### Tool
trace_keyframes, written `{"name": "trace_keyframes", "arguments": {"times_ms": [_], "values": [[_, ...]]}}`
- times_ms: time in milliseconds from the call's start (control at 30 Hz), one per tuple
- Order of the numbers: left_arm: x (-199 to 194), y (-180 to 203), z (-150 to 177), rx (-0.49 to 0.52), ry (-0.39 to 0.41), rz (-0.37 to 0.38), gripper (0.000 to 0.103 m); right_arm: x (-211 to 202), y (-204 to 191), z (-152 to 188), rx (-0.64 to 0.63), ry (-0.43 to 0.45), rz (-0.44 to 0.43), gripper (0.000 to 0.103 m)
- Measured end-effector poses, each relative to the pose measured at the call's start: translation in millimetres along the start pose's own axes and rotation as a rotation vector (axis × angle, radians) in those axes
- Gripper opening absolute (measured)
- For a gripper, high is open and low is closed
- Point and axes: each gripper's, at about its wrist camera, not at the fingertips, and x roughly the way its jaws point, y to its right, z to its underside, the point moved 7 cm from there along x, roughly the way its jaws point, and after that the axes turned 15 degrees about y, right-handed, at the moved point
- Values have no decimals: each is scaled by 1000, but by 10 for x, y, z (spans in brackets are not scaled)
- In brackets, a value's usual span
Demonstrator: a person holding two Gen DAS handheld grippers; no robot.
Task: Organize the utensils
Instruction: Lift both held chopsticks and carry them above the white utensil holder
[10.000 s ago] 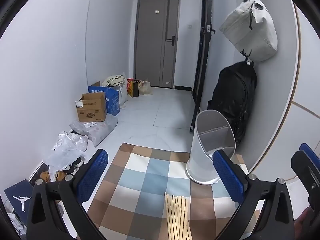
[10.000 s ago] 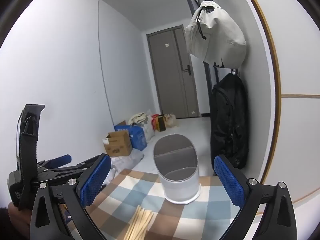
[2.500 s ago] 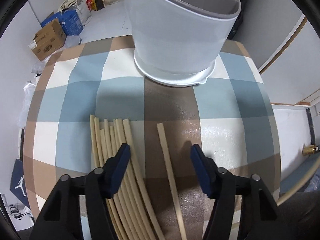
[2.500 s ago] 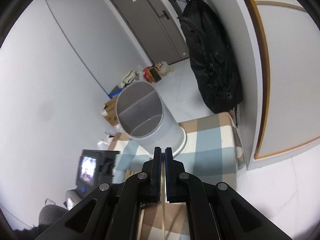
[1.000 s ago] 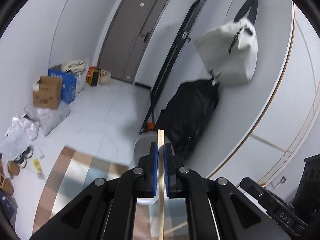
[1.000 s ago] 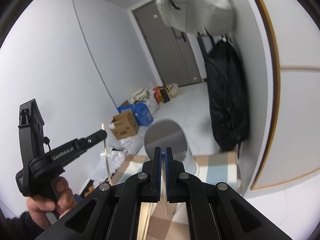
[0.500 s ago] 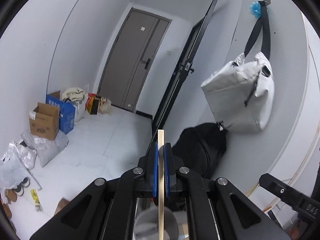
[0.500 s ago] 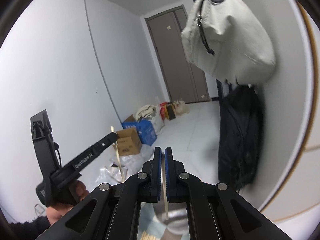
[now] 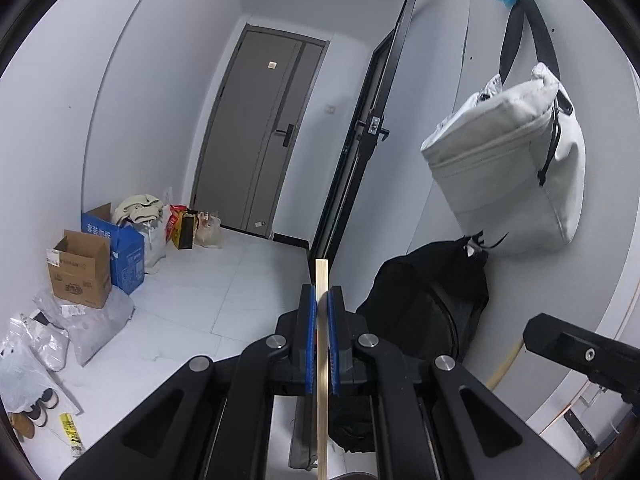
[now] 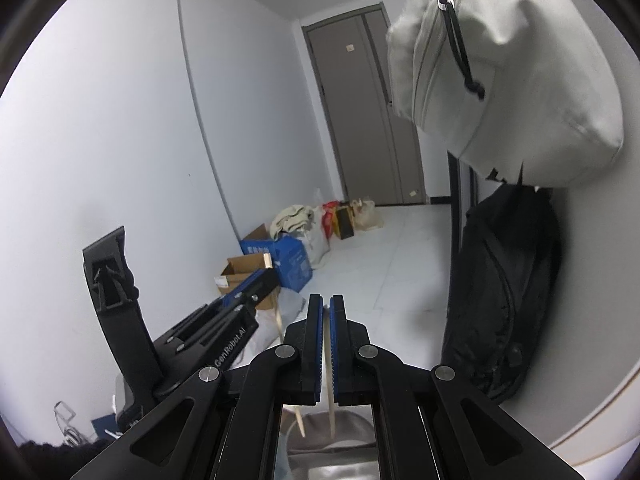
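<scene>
Hanging point-down over the holder point(image 10: 332, 446), two chopsticks stand almost upright, one in each gripper, and the coming drop turns on that vertical line-up. In the right wrist view, the right gripper point(image 10: 326, 344) has its jaws pressed nearly together on a pale chopstick point(image 10: 330, 408) whose long axis runs straight down from between the blue pads point(image 10: 318, 344) to the grey opening of the holder, which shows only as a sliver at the bottom of the frame, directly beneath. Its lower tip seems to sit at or just inside the rim, though the gripper body hides too much to be sure.

The left gripper point(image 9: 319, 340) is likewise clamped on its own chopstick point(image 9: 322, 360), which stands upright between the pads, its top end poking above them. From the right wrist view the same left chopstick point(image 10: 289, 364) slants slightly, its lower end coming down just beside the right one over the same opening. The left wrist view shows almost nothing of the holder itself, only a dark curved edge at the bottom.

Both sticks look close enough to the opening that a plain release could land them; the right one appears the better centred, the left's tilt leaving a slight risk of catching the rim. No table is in view.
</scene>
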Motion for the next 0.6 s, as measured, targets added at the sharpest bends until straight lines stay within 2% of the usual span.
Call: {"name": "trace_keyframes", "arguments": {"times_ms": [200, 433, 600], "values": [[-56, -53, 89, -9, 27, 6, 2, 144, 55, 213, -15, -6, -7, 2], [-223, 58, 125, 63, 97, 19, 2, 261, 89, 475, -18, -49, -10, 2], [-259, 130, 159, 76, 108, 38, 2, 279, 91, 570, -30, -67, -17, 2]]}}
